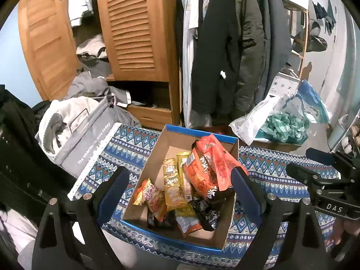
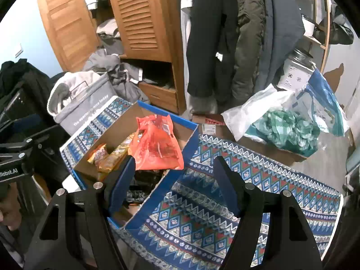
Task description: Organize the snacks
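Note:
A cardboard box (image 1: 157, 155) with a blue rim sits on a patterned blue cloth (image 1: 270, 166). It holds several snack packs: a big orange-red bag (image 1: 209, 164) on top, yellow packs (image 1: 173, 182), a small orange pack (image 1: 148, 195) and black packs (image 1: 207, 213). My left gripper (image 1: 180, 189) is open and empty, its jaws spread above the box. My right gripper (image 2: 174, 180) is open and empty over the box's right wall (image 2: 180, 157) and the cloth (image 2: 225, 202); the orange-red bag (image 2: 157, 146) lies just beyond its left finger (image 2: 121, 180).
A grey fabric bin (image 1: 85, 139) with laundry stands left of the box. A white plastic bag with green stuffing (image 1: 281, 123) sits on a carton at the back right. A wooden wardrobe (image 1: 135, 33) and hanging coats (image 1: 229, 45) stand behind. The right gripper's body (image 1: 326, 180) shows at the right.

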